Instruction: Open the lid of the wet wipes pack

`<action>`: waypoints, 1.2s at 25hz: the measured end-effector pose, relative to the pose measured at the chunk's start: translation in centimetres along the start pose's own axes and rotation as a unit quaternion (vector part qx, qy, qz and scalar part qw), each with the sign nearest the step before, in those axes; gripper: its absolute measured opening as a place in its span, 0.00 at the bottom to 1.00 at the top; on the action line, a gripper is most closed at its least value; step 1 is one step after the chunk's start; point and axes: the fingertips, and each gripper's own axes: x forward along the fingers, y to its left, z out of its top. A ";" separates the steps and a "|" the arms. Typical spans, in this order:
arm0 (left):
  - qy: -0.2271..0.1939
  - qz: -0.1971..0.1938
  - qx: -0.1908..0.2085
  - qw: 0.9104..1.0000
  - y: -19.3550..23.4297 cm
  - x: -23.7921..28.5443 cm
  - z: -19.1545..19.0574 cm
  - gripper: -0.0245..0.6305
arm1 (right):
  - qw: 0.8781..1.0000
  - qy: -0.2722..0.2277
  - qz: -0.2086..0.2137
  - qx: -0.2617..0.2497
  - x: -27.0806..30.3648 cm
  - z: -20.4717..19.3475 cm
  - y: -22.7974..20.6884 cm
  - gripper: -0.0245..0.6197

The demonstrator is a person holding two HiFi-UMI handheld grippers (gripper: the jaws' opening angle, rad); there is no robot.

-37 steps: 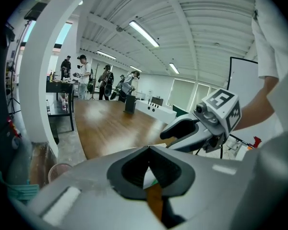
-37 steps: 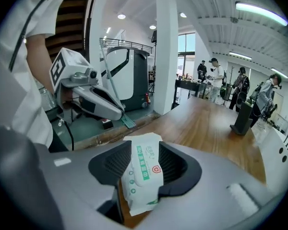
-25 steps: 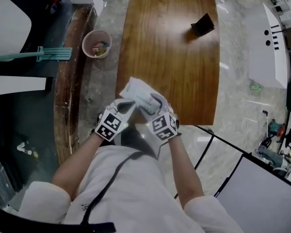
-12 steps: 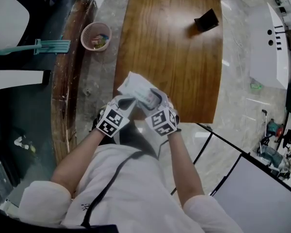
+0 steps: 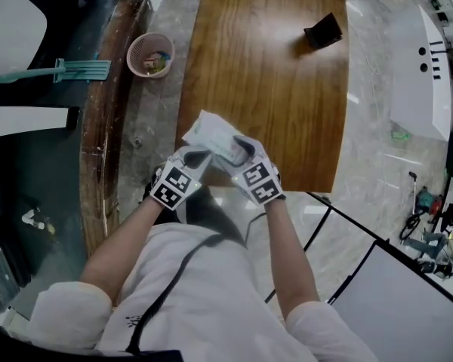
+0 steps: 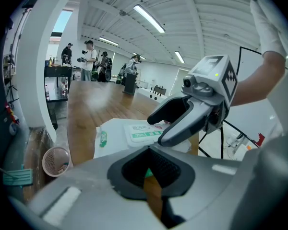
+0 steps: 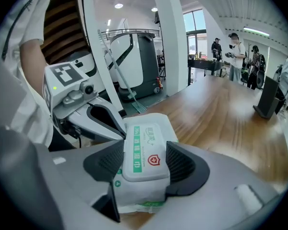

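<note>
White lid (image 7: 143, 152) next: with left gripper (image 6: 151, 170) pinched on pack (image 7: 138, 199) edge, loosen right gripper's (image 7: 144, 163) clamp across pack, hook lid lip.

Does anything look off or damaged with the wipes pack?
Nothing stands out. The wipes pack looks intact, its lid flat and shut in the right gripper, the left gripper pinching its edge above the table.

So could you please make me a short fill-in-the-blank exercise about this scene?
The right gripper is shut on the ___. Its white lid is ___. The pink wastebasket stands on the ___, beside the wooden table.
Missing words: wet wipes pack; closed; floor.
</note>
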 end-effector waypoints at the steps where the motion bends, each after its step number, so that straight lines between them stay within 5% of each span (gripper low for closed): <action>1: 0.000 -0.001 0.001 1.000 0.0 0.0 0.0 0.04 | 1.000 0.000 0.003 0.004 0.0 0.0 0.0 0.47; 13: 0.000 -0.002 -0.009 1.000 0.2 0.1 0.0 0.04 | 0.996 -0.012 0.063 0.067 -0.5 0.5 -0.3 0.47; 30: 0.015 0.007 -0.017 1.000 0.3 -0.2 -0.3 0.04 | 0.991 -0.103 -0.033 0.080 -4.6 3.7 -5.3 0.34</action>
